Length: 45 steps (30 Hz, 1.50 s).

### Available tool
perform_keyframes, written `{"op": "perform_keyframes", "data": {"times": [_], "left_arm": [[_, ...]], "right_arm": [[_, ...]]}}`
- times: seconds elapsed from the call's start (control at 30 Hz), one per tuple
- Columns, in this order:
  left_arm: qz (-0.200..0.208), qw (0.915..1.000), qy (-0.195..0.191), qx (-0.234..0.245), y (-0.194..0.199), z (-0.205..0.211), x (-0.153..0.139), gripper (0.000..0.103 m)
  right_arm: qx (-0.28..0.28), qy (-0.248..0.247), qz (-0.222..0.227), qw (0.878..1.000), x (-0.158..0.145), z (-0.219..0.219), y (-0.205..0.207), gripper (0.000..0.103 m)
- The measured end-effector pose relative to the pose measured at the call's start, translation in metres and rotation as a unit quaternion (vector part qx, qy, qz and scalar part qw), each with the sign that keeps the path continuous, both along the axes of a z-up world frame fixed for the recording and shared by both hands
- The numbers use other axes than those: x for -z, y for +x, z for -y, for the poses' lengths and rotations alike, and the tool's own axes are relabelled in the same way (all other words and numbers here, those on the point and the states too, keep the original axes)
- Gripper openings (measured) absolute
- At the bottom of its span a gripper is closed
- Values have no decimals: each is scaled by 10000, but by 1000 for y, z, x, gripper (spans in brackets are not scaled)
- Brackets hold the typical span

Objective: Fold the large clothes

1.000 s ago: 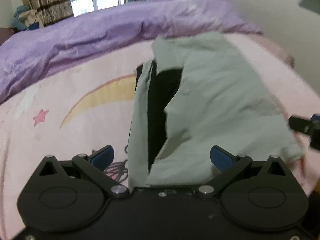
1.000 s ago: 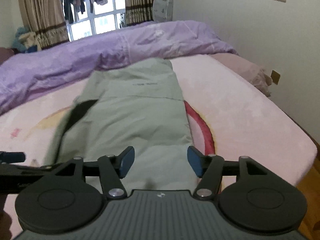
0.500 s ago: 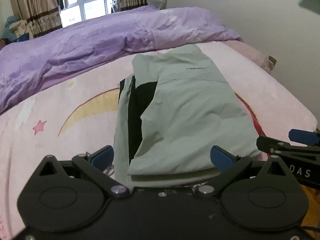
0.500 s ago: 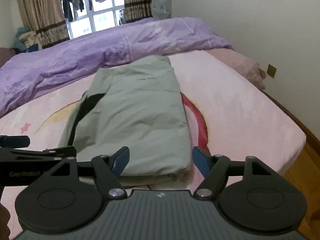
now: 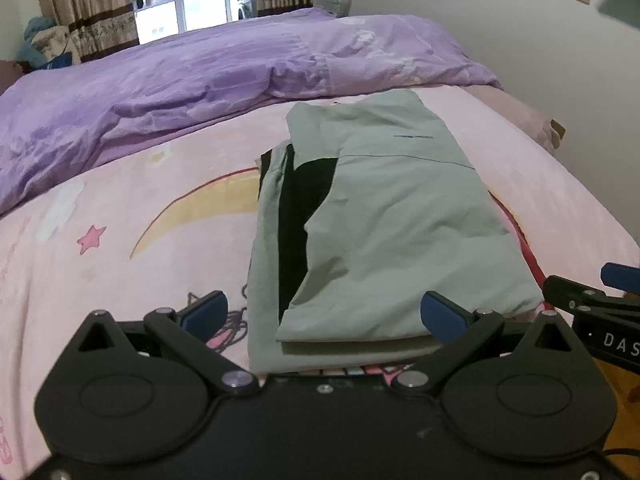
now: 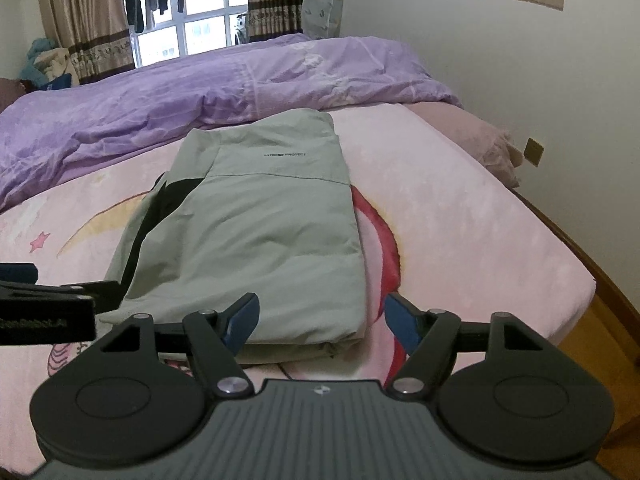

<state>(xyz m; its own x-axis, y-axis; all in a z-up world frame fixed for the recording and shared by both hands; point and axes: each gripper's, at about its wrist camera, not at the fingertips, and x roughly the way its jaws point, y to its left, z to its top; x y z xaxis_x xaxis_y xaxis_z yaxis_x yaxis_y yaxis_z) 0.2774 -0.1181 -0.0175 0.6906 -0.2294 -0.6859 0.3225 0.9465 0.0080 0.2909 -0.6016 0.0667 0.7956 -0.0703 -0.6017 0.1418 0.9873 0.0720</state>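
Both grippers have drawn back toward the near edge of the bed since a second ago, when the garment's top layer was lifted and blurred in motion; now it lies flat. Nearest in view, the left gripper (image 5: 324, 312) has its blue-padded fingers spread wide and holds nothing, hovering over the near hem. Just beside it, the right gripper (image 6: 320, 320) is likewise spread and empty, over the garment's near right corner.

Between and beyond them, the pale grey-green folded jacket with a black lining panel (image 5: 384, 216) rests as a long rectangle on the pink cartoon-print bed sheet (image 5: 120, 240), running from the near edge toward the middle of the bed. Its side folds look done, though the left layers sit uneven with black showing. By my judgement the next move is the lengthwise fold: each gripper must close on a near hem corner, taking all layers, and carry it toward the collar end.

Farther off, a crumpled purple duvet (image 6: 200, 96) lies across the far side of the bed. No containers are visible.
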Motion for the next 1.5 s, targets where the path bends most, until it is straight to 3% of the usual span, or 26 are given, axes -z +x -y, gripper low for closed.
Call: {"op": "perform_keyframes", "data": {"times": [1.0,1.33,1.43,1.5], "left_arm": [[-8,9999,158,58,-1,4,2,103],[132,9998,160,-9,-5,2,-1,103],[490,9983,329,-23,-12,5,-3,103],[522,9983,266,29,-14,3,-5,103]], "right_arm": [[-37,-64,-43,10000,2,-1,-1,84],[-73,-70,-37,9999,2,-2,-2,84],[-61,-68,-31,10000,3,-3,-3,84],[-69,-73,-41,9999,3,-3,-3,84]]}}
